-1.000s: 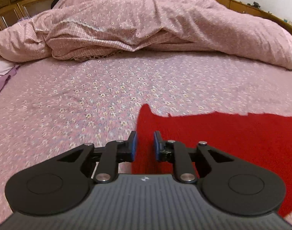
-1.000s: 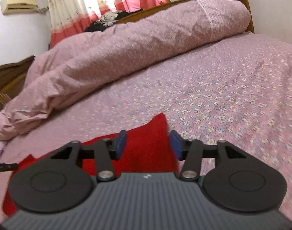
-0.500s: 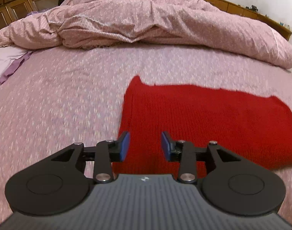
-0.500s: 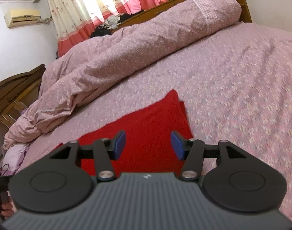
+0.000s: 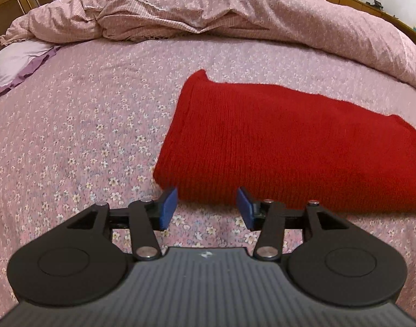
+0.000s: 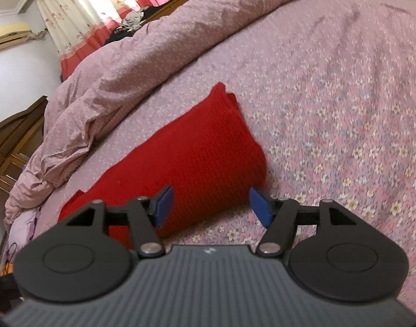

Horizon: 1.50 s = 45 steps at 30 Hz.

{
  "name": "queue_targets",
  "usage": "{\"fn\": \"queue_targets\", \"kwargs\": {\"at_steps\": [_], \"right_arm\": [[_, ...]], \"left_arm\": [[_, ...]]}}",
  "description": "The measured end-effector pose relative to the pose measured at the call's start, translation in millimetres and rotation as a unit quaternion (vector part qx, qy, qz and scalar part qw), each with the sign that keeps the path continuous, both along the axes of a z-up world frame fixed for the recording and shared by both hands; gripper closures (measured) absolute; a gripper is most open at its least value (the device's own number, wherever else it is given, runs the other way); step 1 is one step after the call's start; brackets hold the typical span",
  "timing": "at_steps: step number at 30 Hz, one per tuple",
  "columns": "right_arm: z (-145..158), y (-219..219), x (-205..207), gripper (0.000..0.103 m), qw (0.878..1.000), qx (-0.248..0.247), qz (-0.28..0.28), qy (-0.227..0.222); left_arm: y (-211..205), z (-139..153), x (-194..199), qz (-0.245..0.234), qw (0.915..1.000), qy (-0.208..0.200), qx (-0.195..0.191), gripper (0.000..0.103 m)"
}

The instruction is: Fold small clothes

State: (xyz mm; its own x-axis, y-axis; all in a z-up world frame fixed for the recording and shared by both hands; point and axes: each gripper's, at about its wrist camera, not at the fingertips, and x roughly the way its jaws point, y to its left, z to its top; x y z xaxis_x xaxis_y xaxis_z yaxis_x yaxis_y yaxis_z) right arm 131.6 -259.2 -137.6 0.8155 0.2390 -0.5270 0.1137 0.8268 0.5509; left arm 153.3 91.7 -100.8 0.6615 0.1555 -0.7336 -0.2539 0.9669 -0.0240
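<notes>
So the folded red knit garment [image 5: 289, 147] lies flat on the pink floral bedsheet [image 5: 85, 136], and the bunched-up pink quilt [image 5: 208, 8] sits behind it. A pale purple cloth [image 5: 17, 62] lies off left.

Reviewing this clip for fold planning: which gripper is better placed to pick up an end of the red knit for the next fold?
Probably the left gripper: open, level, squarely facing the red knit's near-left corner. The right gripper is open too, but rolled and blurred, with the corner nearer one pad.
</notes>
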Motion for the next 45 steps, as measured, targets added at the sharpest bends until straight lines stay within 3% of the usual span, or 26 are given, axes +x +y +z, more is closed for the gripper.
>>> {"fn": "queue_targets", "kwargs": {"at_steps": [9,17,24,33,41,45], "right_arm": [[-29.7,-0.4,10.7,0.037,0.995,0.099,-0.022,0.022],[-35.5,6.7,17.5,0.037,0.994,0.102,-0.036,0.001],[-42.9,-0.7,27.8,0.036,0.985,0.160,-0.061,-0.007],[-47.9,14.7,49.3,0.033,0.986,0.145,-0.074,-0.034],[-50.3,13.0,61.3,0.035,0.982,0.156,-0.096,-0.047],[-50.0,16.2,63.2,0.038,0.984,0.138,-0.097,-0.052]], "left_arm": [[0.0,-6.1,2.1,0.010,0.9999,0.010,0.006,0.048],[2.6,-14.1,6.9,0.014,0.9996,0.024,0.005,0.048],[9.9,-20.6,12.9,0.023,0.9992,0.032,-0.001,0.048],[12.4,-26.2,17.0,0.025,0.9990,0.038,-0.002,0.048],[16.6,-27.8,18.4,0.027,0.9989,0.039,-0.005,0.048],[19.0,-27.7,17.6,0.028,0.9988,0.041,-0.008,0.048]]}}
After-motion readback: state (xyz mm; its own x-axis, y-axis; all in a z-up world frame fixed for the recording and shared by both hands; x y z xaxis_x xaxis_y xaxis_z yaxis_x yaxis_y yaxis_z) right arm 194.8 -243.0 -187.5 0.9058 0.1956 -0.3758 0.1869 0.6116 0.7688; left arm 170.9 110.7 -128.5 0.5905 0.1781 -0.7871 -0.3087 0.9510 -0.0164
